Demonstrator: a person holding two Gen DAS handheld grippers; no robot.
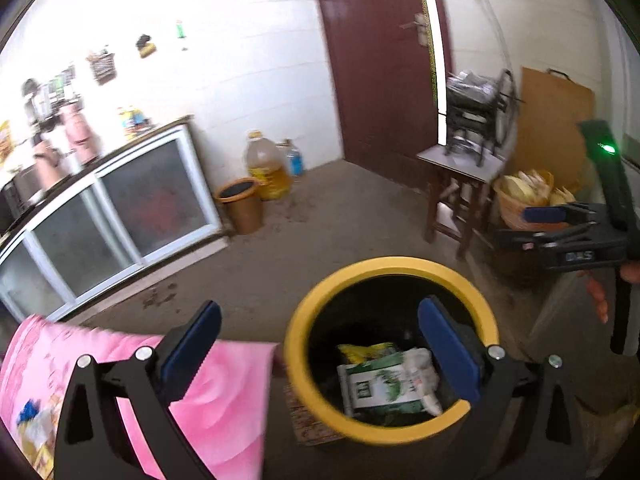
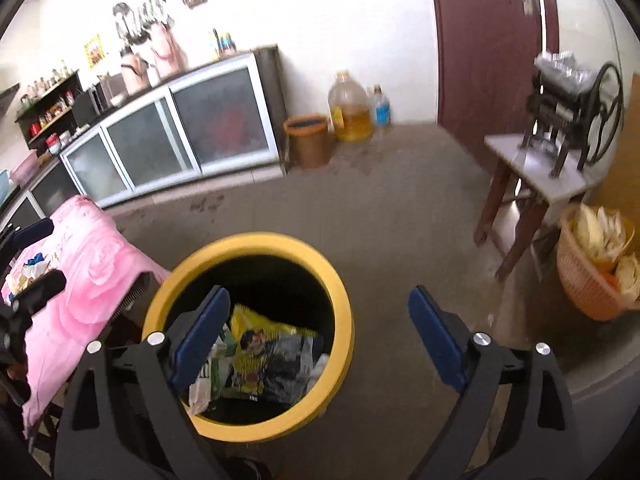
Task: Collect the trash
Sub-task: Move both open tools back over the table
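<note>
Hovering over the yellow-rimmed bin, the right gripper and the left gripper are both spread wide and empty, with wrappers already lying inside. More trash is seen on the pink-covered table just beside the bin, so an approach from above with jaws kept wide is judged best.

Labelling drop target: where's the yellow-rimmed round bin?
The yellow-rimmed round bin stands on the floor, low centre in both views, right beside the pink-covered table.

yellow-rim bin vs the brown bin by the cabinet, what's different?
The yellow-rimmed bin stands mid-floor beside the pink-covered table; the brown bin stands against the cabinet. The yellow-rimmed bin shows snack wrappers inside; the brown bin's contents aren't visible. Both are round, upright and lidless.
</note>
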